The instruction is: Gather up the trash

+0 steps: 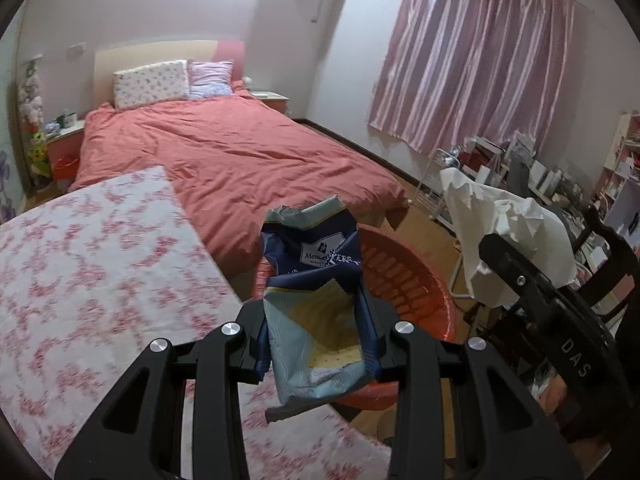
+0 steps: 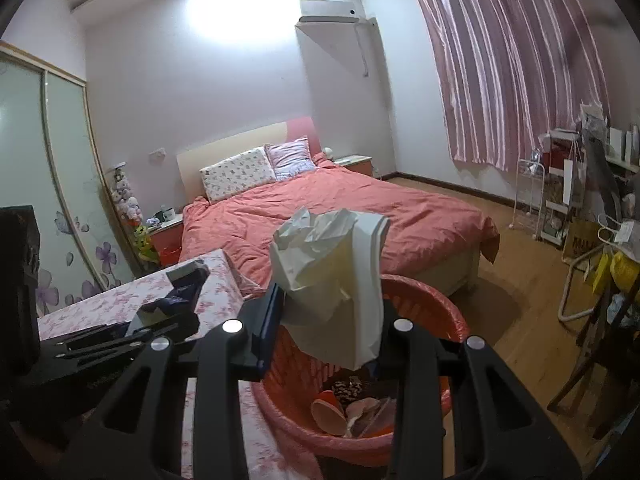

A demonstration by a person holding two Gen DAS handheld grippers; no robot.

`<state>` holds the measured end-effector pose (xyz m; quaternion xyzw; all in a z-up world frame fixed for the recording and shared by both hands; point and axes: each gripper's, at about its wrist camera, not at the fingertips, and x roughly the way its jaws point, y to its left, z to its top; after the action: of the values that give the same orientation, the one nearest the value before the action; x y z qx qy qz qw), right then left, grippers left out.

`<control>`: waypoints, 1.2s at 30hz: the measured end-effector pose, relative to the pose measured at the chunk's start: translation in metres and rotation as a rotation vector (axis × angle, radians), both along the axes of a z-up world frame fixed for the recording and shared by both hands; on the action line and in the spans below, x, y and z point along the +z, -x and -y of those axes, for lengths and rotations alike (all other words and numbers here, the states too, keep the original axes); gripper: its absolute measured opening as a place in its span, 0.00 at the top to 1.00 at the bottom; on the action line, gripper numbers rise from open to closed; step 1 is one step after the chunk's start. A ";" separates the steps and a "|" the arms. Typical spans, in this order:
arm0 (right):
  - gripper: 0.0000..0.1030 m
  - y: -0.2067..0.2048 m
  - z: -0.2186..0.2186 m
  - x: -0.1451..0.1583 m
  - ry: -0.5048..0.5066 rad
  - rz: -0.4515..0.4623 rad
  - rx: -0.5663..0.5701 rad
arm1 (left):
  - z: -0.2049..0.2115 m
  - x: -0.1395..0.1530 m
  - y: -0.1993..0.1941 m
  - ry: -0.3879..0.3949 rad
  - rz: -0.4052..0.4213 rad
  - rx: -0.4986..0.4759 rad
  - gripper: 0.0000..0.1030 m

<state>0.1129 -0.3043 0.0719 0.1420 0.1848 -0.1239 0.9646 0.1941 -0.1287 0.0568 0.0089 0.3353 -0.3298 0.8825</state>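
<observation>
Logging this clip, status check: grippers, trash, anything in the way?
Left gripper shut on snack wrapper. Right gripper shut on crumpled tissue. Both over red basket, trash already inside. Nothing in the way.

Your left gripper (image 1: 316,336) and right gripper (image 2: 324,332) are black, with open triangular arms, round silver screws and dark blue pads (image 2: 267,324).

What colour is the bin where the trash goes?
The bin is orange-red, with a slotted wall. It shows best in the right wrist view, with some trash already inside.
</observation>
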 end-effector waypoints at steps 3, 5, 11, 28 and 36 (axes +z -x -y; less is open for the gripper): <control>0.67 -0.005 0.011 -0.008 -0.009 -0.001 -0.006 | 0.017 -0.008 -0.001 -0.018 -0.006 -0.024 0.65; 0.67 -0.009 0.018 -0.012 -0.016 -0.002 -0.005 | 0.027 -0.014 -0.005 -0.029 -0.016 -0.038 0.65; 0.66 -0.021 0.037 -0.028 -0.046 -0.010 -0.005 | 0.044 -0.026 -0.011 -0.056 -0.037 -0.063 0.65; 0.23 -0.021 0.063 -0.045 -0.080 -0.027 -0.060 | 0.042 -0.059 -0.022 -0.156 -0.143 -0.003 0.46; 0.06 0.029 0.021 -0.019 0.081 -0.009 -0.147 | -0.032 -0.021 0.023 -0.121 0.011 0.153 0.18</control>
<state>0.0834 -0.3250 0.0524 0.1153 0.1732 -0.2023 0.9570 0.1707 -0.0971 0.0355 0.0383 0.3493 -0.2403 0.9049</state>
